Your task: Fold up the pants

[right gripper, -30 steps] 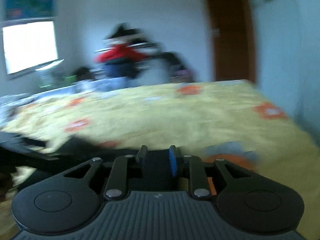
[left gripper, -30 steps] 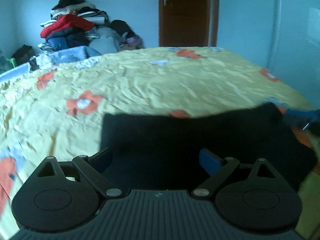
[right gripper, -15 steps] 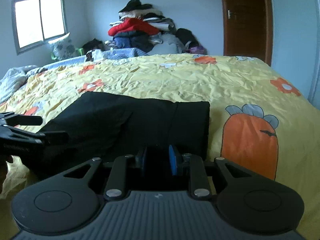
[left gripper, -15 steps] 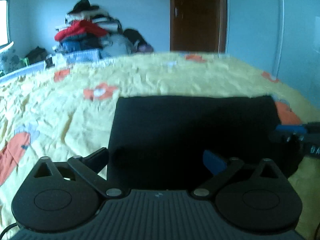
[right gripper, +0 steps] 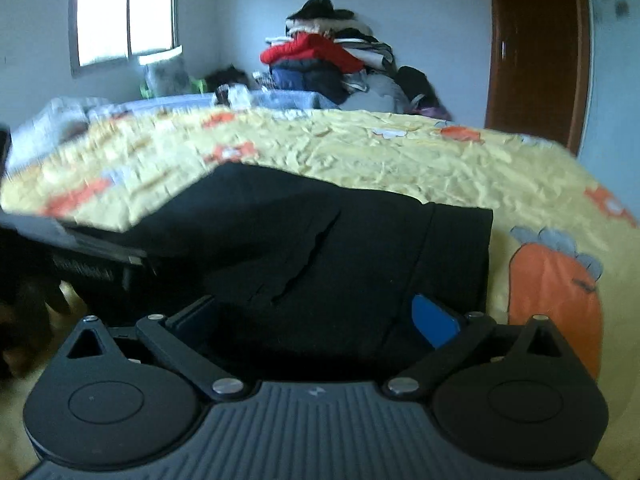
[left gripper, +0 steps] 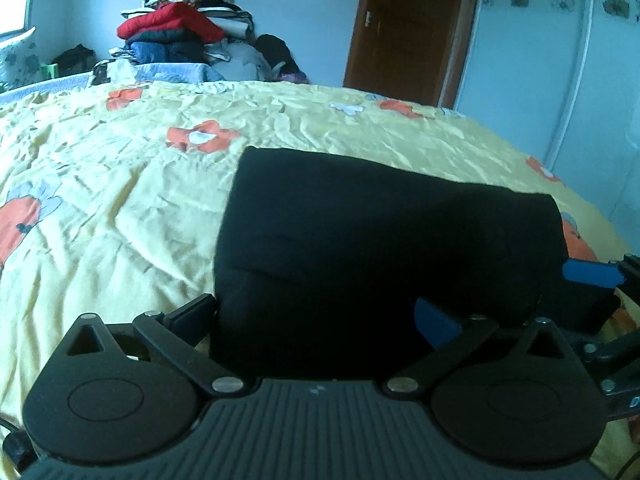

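Observation:
The black pants [left gripper: 380, 240] lie folded into a thick rectangle on the yellow bedspread [left gripper: 120, 184]. My left gripper [left gripper: 316, 312] is open, its fingers spread at the near edge of the fold, holding nothing. My right gripper [right gripper: 316, 312] is open too, at the near edge of the pants [right gripper: 320, 240] on their right part. The right gripper's blue pad [left gripper: 592, 274] shows at the right edge of the left wrist view. The left gripper's dark body [right gripper: 80, 256] shows blurred at the left of the right wrist view.
The bed has orange flower and carrot prints [right gripper: 556, 292]. A pile of clothes [left gripper: 180, 36] stands beyond the far edge. A brown door [left gripper: 412, 28] is at the back right, a window [right gripper: 124, 12] at the back left.
My right gripper was shut on the near edge of the pants and has opened. The pants have settled flat in a thicker fold. Both views have shifted a little closer.

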